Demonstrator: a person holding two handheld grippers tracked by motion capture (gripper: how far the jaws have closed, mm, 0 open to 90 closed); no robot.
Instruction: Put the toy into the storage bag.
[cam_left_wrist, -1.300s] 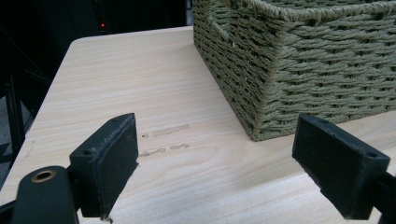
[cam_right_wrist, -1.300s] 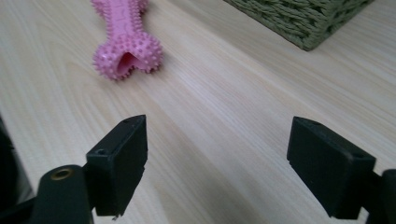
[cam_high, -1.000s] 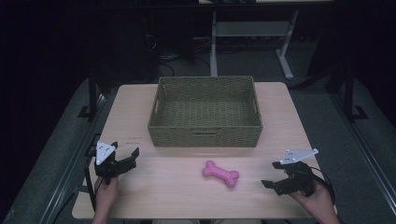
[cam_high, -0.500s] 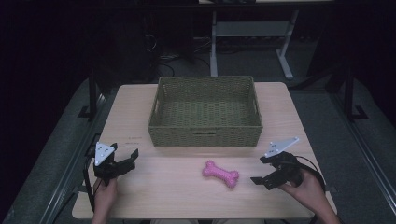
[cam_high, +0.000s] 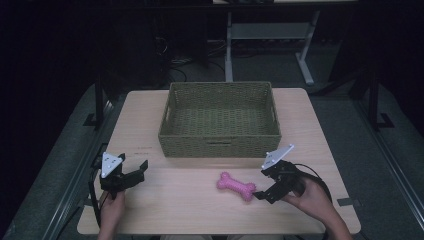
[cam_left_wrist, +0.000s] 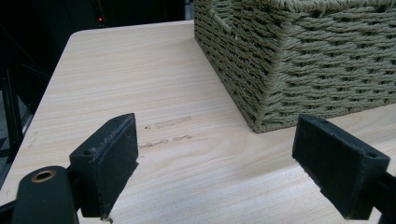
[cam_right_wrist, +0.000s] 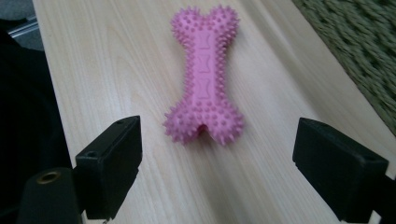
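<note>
A pink spiky bone toy (cam_high: 236, 186) lies flat on the wooden table in front of the woven basket (cam_high: 220, 142). My right gripper (cam_high: 262, 186) is open just right of the toy, pointing at its near end. In the right gripper view the bone (cam_right_wrist: 204, 77) lies lengthwise ahead, its near knob just beyond and between the two spread jaws, not touched. My left gripper (cam_high: 137, 171) rests open near the table's left front, holding nothing. In the left gripper view its jaws frame bare table and the basket's corner (cam_left_wrist: 299, 65).
The olive basket stands empty at the middle back of the table (cam_high: 190, 205). Table edges run close to both hands at the left and right. A metal desk frame (cam_high: 270, 35) and cables lie on the dark floor behind.
My right gripper has moved left across the table toward the bone and now points at its right end. The left gripper and the bone have stayed put.
</note>
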